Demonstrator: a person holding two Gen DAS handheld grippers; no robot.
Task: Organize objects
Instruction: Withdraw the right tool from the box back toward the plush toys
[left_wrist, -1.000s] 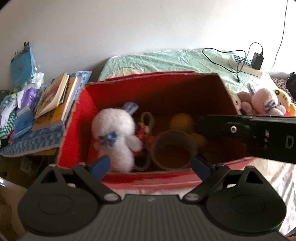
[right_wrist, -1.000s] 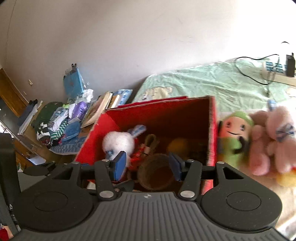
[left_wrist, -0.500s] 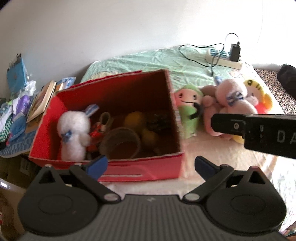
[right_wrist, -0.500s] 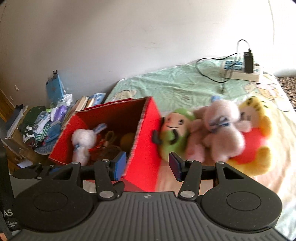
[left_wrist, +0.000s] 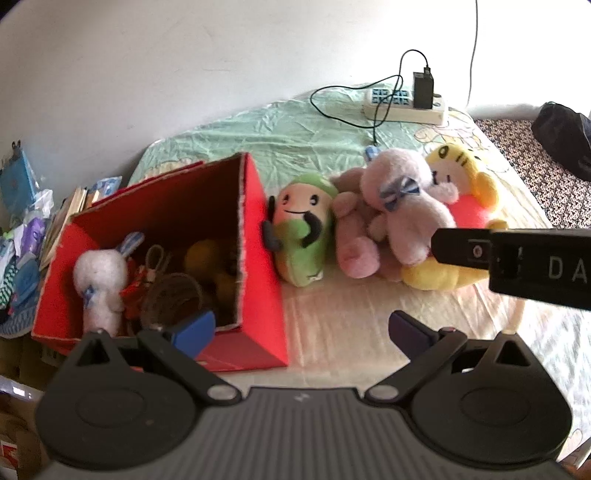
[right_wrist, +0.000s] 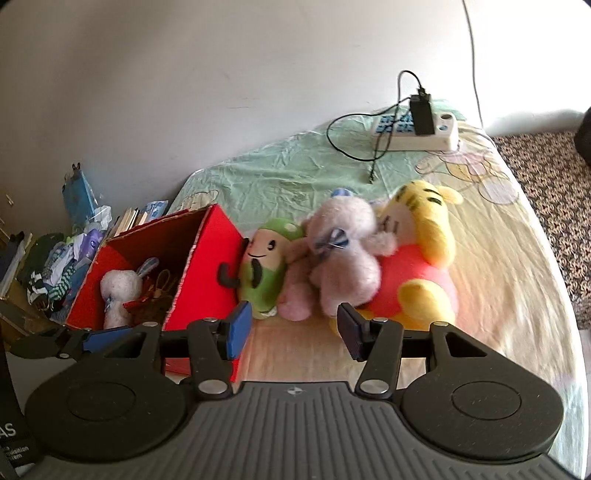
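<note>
Gaping wide, both grippers, left (left_wrist: 301, 328) and right (right_wrist: 293, 328), hold nothing (plush toys (right_wrist: 347, 266) beyond).

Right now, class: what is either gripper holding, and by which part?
Nothing. The left gripper and right gripper both have open, empty jaws.

Bare bed sheet (right_wrist: 295, 332) directly ahead of right gripper (right_wrist: 293, 332) is free; red cardboard box (right_wrist: 207, 273) blocks left, plush toy pile (right_wrist: 347, 273) beyond.
</note>
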